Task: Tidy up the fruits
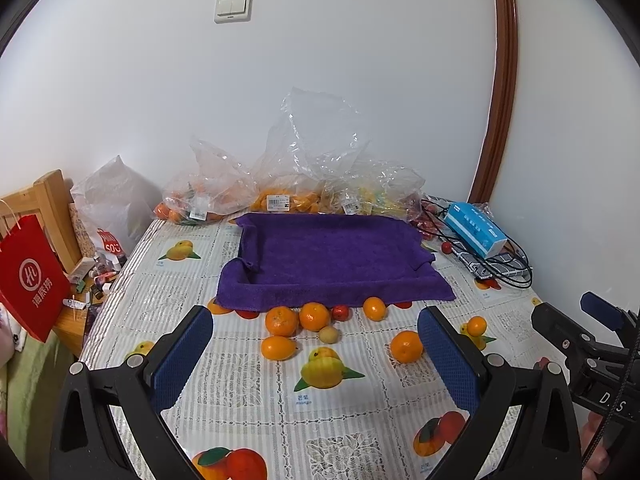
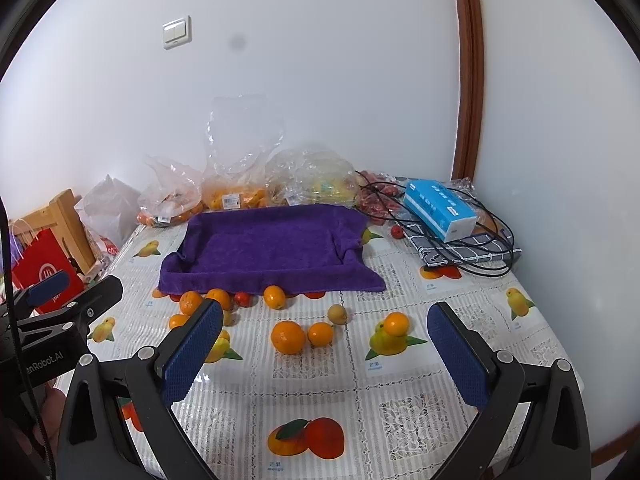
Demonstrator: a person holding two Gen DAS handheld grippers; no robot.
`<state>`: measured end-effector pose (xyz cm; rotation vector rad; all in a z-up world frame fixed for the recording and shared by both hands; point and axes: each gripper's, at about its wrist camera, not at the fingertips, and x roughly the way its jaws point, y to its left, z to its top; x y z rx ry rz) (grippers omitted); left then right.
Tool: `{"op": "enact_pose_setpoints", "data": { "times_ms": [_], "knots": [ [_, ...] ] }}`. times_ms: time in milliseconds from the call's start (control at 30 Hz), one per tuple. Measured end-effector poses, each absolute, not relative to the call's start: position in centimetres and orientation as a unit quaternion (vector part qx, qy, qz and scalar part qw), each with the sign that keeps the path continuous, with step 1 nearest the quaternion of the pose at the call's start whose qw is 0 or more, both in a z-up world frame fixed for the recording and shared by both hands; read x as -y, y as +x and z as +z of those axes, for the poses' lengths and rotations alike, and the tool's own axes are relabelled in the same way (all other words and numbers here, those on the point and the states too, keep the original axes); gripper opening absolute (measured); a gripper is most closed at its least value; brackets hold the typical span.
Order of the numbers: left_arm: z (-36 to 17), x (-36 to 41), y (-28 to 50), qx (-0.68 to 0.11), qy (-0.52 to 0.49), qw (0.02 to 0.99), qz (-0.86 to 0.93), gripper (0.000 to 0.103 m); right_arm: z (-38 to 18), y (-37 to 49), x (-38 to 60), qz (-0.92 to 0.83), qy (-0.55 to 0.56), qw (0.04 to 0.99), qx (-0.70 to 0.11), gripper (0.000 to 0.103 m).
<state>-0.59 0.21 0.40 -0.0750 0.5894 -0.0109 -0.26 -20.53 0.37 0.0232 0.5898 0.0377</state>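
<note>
left tool (image 1: 316, 354): spread wide, holding nothing, hovering over the worktop (image 1: 248, 408) short of the fruit. You've got room, so nothing is at risk yet.

right tool (image 2: 326, 342): same deal, pads apart and empty, lined up roughly with the big orange (image 2: 288, 337) and the smaller one (image 2: 320, 334) touching it.

loose fruit: scattered on the cloth-covered worktop in front of the purple towel tray (image 2: 260, 246). Nothing is in the tray so far, so I'd say you're right at the start.

roll risk: these are round and sit on a slick-looking plastic cover. If one pad nudges an orange before the other lands, it will probably scoot away, maybe off the front edge.

pair risk: close on the big orange and you could bump its neighbour, or pinch both and drop one.

small stuff: the brownish little fruit (image 2: 337, 314) and the red one (image 2: 242, 298) near the towel edge look easy to squash or miss with jaws this wide.

towel edge: several oranges (image 1: 314, 316) sit right against the hanging towel. Snag that fabric and you might drag the whole tray.

crowding: both tools are near each other, so watch for a clash if you both go for the middle.
</note>
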Motion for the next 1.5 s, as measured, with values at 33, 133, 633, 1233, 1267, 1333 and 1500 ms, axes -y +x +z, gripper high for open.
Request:
{"op": "enact_pose_setpoints", "data": {
  "times_ms": [33, 133, 633, 1233, 1267, 1333, 1500],
  "knots": [
    [0.4, -0.2, -0.6, -0.291, -0.036, 0.956, -0.005, 0.103, 0.4, -0.3, 20.5, 0.018, 0.012, 0.957, -0.29, 0.101],
    [0.3, -0.3, -0.7, -0.291, -0.037, 0.956, -0.005, 0.103, 0.3, -0.4, 20.5, 0.018, 0.013, 0.957, -0.29, 0.101],
    [0.2, -0.2, -0.7, -0.292, -0.041, 0.956, -0.006, 0.103, 0.1, -0.5, 20.6, 0.016, 0.015, 0.956, -0.294, 0.101],
    [-0.8, -0.3, 0.5, -0.299, -0.036, 0.953, -0.013, 0.103, -0.9, 1.4, 20.6, 0.029, 0.022, 0.951, -0.308, 0.102],
    [-0.9, -0.4, 0.6, -0.301, -0.037, 0.953, -0.014, 0.103, -1.0, 1.6, 20.6, 0.031, 0.019, 0.95, -0.311, 0.102],
    [-1.3, -0.5, 1.0, -0.304, -0.036, 0.952, -0.014, 0.103, -1.5, 2.1, 20.4, 0.038, 0.011, 0.947, -0.32, 0.102],
    [-2.0, -0.7, 2.0, -0.31, -0.04, 0.95, -0.012, 0.103, -2.6, 3.4, 20.6, 0.029, 0.008, 0.942, -0.335, 0.102]
  ]
}}
